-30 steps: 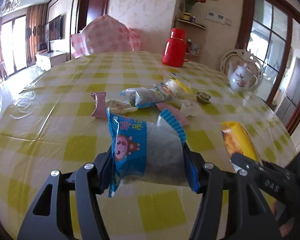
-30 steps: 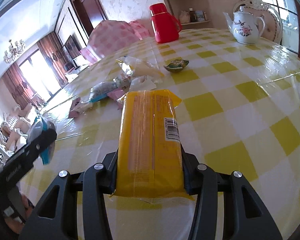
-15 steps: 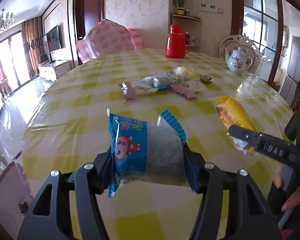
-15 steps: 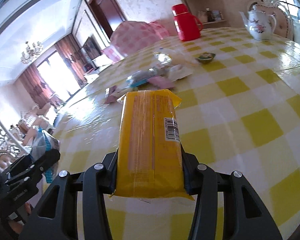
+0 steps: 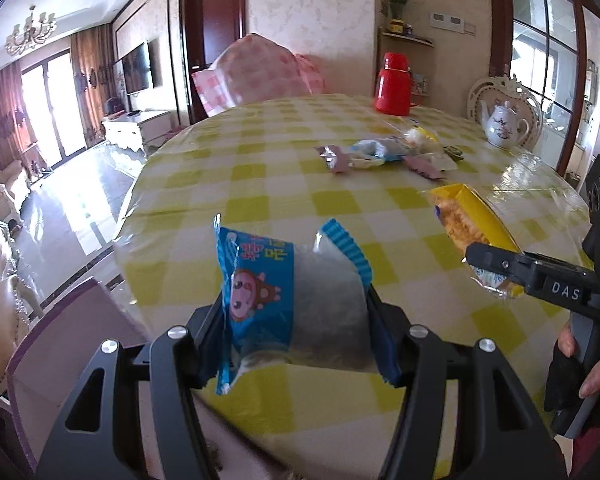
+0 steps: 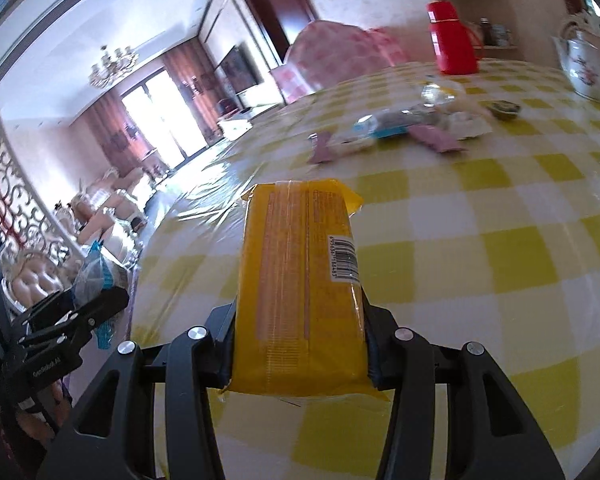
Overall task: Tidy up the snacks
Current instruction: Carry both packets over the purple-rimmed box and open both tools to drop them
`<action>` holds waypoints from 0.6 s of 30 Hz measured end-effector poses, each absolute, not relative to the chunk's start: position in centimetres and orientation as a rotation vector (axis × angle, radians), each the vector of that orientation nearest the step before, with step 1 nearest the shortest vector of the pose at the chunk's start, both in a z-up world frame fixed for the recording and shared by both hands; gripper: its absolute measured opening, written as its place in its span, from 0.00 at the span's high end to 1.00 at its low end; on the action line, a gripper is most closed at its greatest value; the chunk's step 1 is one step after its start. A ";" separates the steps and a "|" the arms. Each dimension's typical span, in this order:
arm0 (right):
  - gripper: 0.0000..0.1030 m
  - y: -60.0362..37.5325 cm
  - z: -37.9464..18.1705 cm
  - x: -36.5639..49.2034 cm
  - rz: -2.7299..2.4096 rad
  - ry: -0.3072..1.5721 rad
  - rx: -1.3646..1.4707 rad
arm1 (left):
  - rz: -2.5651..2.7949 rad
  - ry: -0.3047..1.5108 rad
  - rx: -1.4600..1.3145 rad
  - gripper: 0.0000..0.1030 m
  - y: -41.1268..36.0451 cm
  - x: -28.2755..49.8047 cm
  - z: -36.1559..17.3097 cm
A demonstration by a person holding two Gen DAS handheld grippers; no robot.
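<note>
The left claw [image 5: 296, 320] was clamped on a blue cartoon snack packet [image 5: 276, 300], carried above the near edge of the checked surface [image 5: 260, 168]. The right claw [image 6: 300, 344] gripped a yellow biscuit pack [image 6: 300, 292] lengthwise. Both packets seemed soft, so a steady grip and level carrying would have kept them from slipping or crushing, well apart from the loose snack pile [image 5: 388, 152]

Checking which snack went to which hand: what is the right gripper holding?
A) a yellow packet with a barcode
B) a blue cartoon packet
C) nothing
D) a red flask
A: the right gripper is shut on the yellow packet, its barcode showing between the fingers.
</note>
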State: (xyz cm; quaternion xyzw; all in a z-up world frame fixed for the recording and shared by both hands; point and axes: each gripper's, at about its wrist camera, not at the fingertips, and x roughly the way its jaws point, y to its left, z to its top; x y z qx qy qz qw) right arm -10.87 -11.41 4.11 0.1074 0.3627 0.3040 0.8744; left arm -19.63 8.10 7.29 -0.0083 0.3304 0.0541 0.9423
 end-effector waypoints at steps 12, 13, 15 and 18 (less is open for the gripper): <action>0.55 -3.6 5.7 -15.6 0.782 0.755 0.091 | 0.201 0.705 -0.086 0.41 14.7 -21.2 6.6; 0.55 -2.9 5.9 -16.2 0.796 0.750 0.072 | 0.219 0.707 -0.091 0.41 15.6 -21.4 6.6; 0.55 -1.1 6.5 -17.5 0.826 0.737 0.023 | 0.244 0.715 -0.097 0.41 17.0 -21.6 6.6; 0.55 1.7 7.0 -19.7 0.873 0.717 -0.053 | 0.295 0.724 -0.103 0.41 19.6 -22.4 6.6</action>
